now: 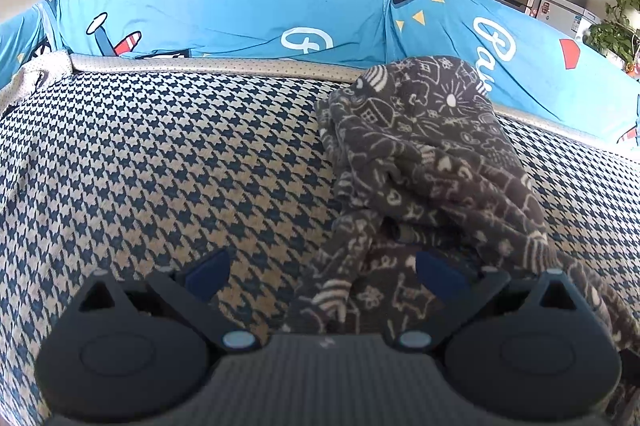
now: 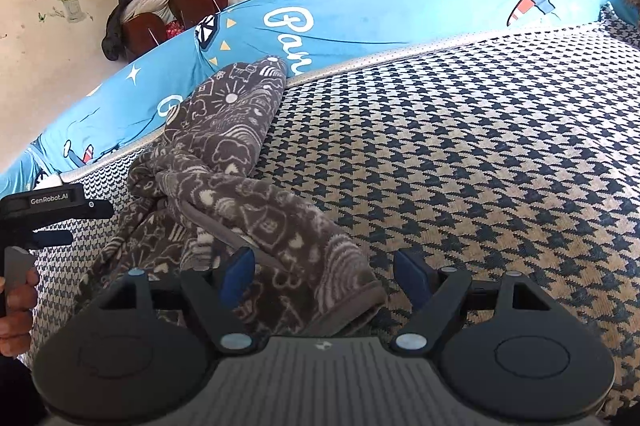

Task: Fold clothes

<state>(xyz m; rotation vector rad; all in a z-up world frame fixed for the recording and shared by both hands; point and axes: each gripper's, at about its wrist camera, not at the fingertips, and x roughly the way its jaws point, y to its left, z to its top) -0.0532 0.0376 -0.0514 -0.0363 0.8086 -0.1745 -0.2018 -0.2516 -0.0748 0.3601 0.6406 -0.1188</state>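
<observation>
Fleece garment (image 2: pixel 240 185) lies bunched and twisted on the houndstooth sofa seat (image 2: pixel 480 165) — no neat fold shows, so folding remains. It runs ahead of both claws; left claw (image 1: pixel 322 274) and right claw (image 2: pixel 324 276) spread wide, pinching nothing.

A dark grey fleece garment (image 1: pixel 432 161) printed all over with cream doodles of hearts, suns, flowers and stripes lies crumpled, not folded, on the houndstooth sofa seat (image 1: pixel 180 165). Its far end leans up against the blue cartoon-print backrest (image 1: pixel 240 13), and from there it runs in bunched, twisted folds down toward the seat's front. A hemmed edge (image 2: pixel 352 310) lies turned over at the near end, flat on the seat.
</observation>
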